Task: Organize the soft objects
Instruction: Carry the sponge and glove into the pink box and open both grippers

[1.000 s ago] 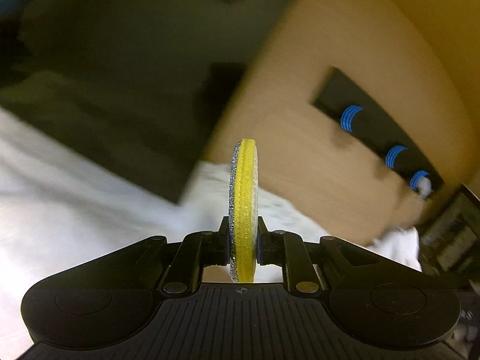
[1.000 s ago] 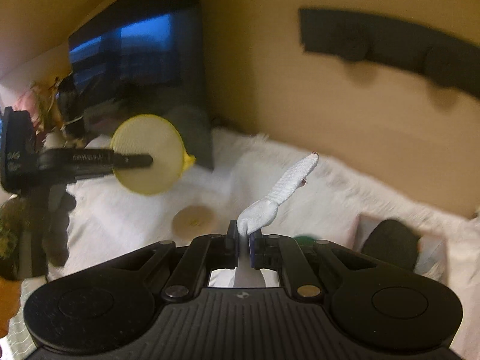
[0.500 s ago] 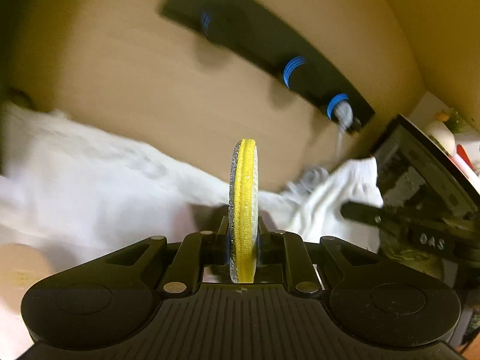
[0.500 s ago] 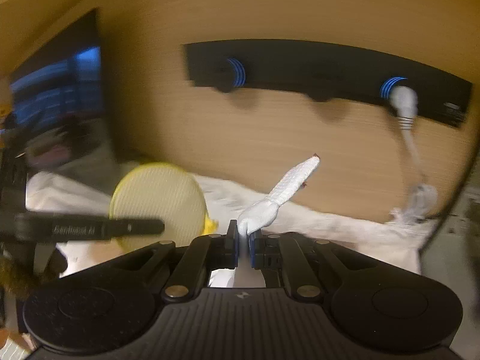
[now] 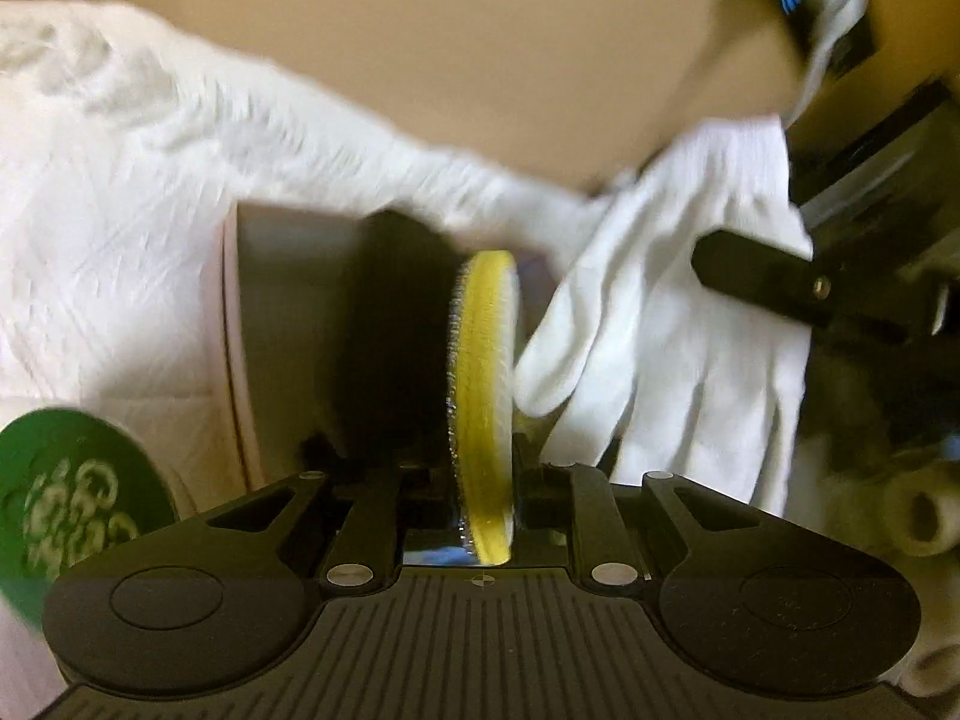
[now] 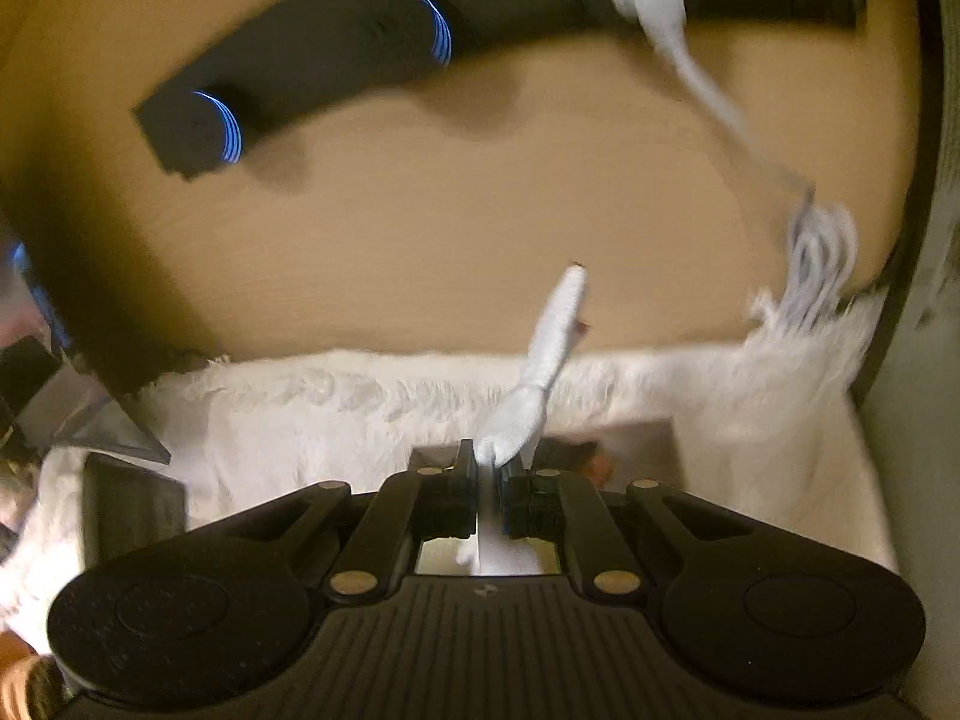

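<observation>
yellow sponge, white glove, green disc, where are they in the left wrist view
yellow sponge (image 5: 483, 384) left wrist view, yellow edge
white glove (image 5: 678, 324) left wrist view, palm
green disc (image 5: 72, 498) left wrist view, printed face

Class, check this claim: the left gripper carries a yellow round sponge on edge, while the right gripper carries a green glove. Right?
Not quite: the glove in the right gripper is white, as both wrist views show. The yellow sponge on edge in the left gripper is correct.

A home room, likely: fluffy white blanket (image 6: 372, 414) against a wooden panel (image 6: 420, 240) bearing a black power strip (image 6: 336, 54).
</observation>
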The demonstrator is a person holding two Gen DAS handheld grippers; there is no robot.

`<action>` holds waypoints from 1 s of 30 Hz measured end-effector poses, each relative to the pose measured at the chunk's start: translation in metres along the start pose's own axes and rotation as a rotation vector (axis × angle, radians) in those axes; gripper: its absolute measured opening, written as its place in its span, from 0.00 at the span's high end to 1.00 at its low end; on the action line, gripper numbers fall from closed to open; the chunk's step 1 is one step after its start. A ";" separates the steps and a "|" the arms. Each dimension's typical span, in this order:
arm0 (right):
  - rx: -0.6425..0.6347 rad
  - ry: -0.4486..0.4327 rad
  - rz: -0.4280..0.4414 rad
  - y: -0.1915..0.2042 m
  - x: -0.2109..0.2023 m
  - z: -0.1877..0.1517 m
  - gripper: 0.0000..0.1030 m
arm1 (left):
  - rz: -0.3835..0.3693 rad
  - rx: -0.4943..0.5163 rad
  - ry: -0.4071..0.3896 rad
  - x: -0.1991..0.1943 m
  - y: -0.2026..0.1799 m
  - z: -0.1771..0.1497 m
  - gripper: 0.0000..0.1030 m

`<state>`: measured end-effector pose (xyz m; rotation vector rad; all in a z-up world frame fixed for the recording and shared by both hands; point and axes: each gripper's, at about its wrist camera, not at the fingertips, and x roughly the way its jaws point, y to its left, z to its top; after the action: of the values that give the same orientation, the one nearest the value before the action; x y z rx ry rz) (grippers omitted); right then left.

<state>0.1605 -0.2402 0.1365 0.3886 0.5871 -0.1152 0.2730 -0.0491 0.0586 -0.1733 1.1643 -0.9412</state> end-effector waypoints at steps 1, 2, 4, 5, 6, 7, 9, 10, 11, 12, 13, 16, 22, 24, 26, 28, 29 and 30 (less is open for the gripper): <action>0.028 0.026 -0.007 -0.006 0.014 -0.001 0.93 | 0.009 0.001 0.009 0.007 0.002 0.000 0.76; 0.048 0.046 -0.018 -0.012 0.026 -0.002 0.93 | 0.001 -0.006 0.007 0.011 0.005 0.000 0.76; 0.085 0.086 -0.036 -0.023 0.048 -0.004 0.93 | -0.020 -0.014 0.007 0.011 0.008 0.001 0.75; 0.098 0.108 -0.043 -0.028 0.058 -0.005 0.93 | -0.020 -0.009 0.009 0.010 0.008 0.000 0.75; 0.105 0.129 -0.053 -0.032 0.067 -0.007 0.93 | -0.018 0.003 0.012 0.007 0.008 -0.001 0.75; 0.110 0.147 -0.065 -0.034 0.075 -0.009 0.93 | -0.010 0.018 0.013 0.003 0.007 -0.001 0.74; 0.113 0.177 -0.077 -0.039 0.087 -0.010 0.93 | 0.010 0.055 0.004 -0.008 0.003 -0.001 0.72; 0.116 0.193 -0.086 -0.040 0.094 -0.010 0.93 | 0.012 0.070 -0.003 -0.009 -0.003 0.003 0.72; 0.118 0.211 -0.097 -0.041 0.100 -0.011 0.93 | 0.011 0.089 -0.010 -0.015 -0.004 0.004 0.72; 0.117 0.220 -0.102 -0.042 0.105 -0.012 0.93 | 0.015 0.102 -0.017 -0.019 -0.006 0.006 0.72; 0.113 0.226 -0.106 -0.042 0.109 -0.013 0.93 | 0.023 0.113 -0.026 -0.025 -0.006 0.007 0.72; 0.092 0.235 -0.124 -0.039 0.113 -0.013 0.93 | 0.032 0.128 -0.074 -0.046 -0.010 0.013 0.72; 0.082 0.245 -0.141 -0.036 0.111 -0.012 0.92 | -0.021 0.112 -0.171 -0.072 -0.018 0.019 0.72; 0.089 0.240 -0.135 -0.036 0.105 -0.012 0.92 | -0.015 0.137 -0.135 -0.062 -0.022 0.018 0.72; 0.100 0.231 -0.113 -0.037 0.096 -0.011 0.85 | 0.031 0.174 -0.087 -0.043 -0.028 0.018 0.73; 0.110 0.205 -0.092 -0.038 0.081 -0.010 0.64 | 0.086 0.207 -0.044 -0.025 -0.030 0.015 0.74; 0.107 0.184 -0.088 -0.037 0.072 -0.009 0.60 | 0.107 0.214 -0.029 -0.017 -0.030 0.014 0.74; 0.098 0.165 -0.086 -0.036 0.062 -0.009 0.56 | 0.125 0.221 -0.022 -0.011 -0.029 0.012 0.73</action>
<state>0.1998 -0.2694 0.0835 0.4707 0.7629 -0.1964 0.2668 -0.0633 0.0879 0.0665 1.0309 -0.9469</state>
